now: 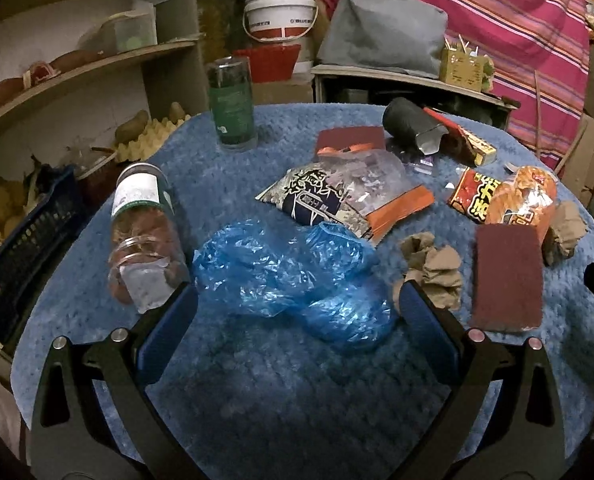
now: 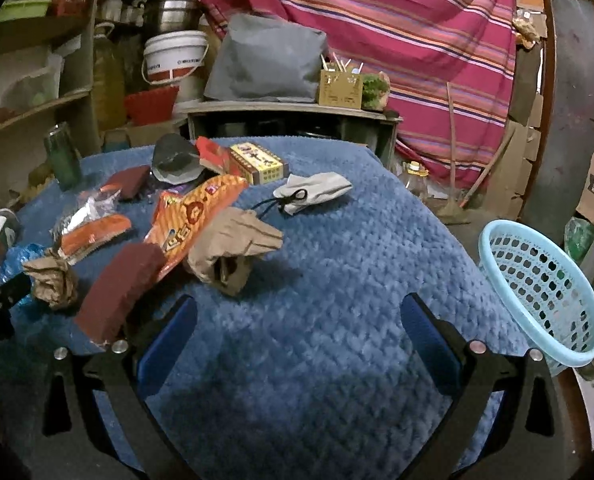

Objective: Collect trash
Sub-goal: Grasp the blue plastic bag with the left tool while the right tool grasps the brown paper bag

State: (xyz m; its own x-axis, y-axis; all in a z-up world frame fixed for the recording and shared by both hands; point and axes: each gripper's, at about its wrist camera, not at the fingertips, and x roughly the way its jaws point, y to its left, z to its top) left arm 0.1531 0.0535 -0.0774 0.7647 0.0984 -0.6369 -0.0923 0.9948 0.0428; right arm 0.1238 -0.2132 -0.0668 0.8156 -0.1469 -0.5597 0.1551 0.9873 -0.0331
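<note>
- My left gripper [image 1: 297, 308] hangs over the near part of the table [image 1: 257, 380], fingers spread, the crumpled plastic bag [image 1: 293, 276] lying between them.
- Left of the bag lies a tipped jar [image 1: 145, 236]; behind it, an upright bottle [image 1: 231, 104].
- Behind the bag lie snack wrappers [image 1: 337, 196]; to its right, a paper wad [image 1: 433, 272], then a scouring pad [image 1: 507, 276].
- My right gripper [image 2: 297, 312] spreads over bare cloth, a paper bag [image 2: 233, 248] just ahead.
- A basket [image 2: 537, 288] sits off the table's right edge.
</note>
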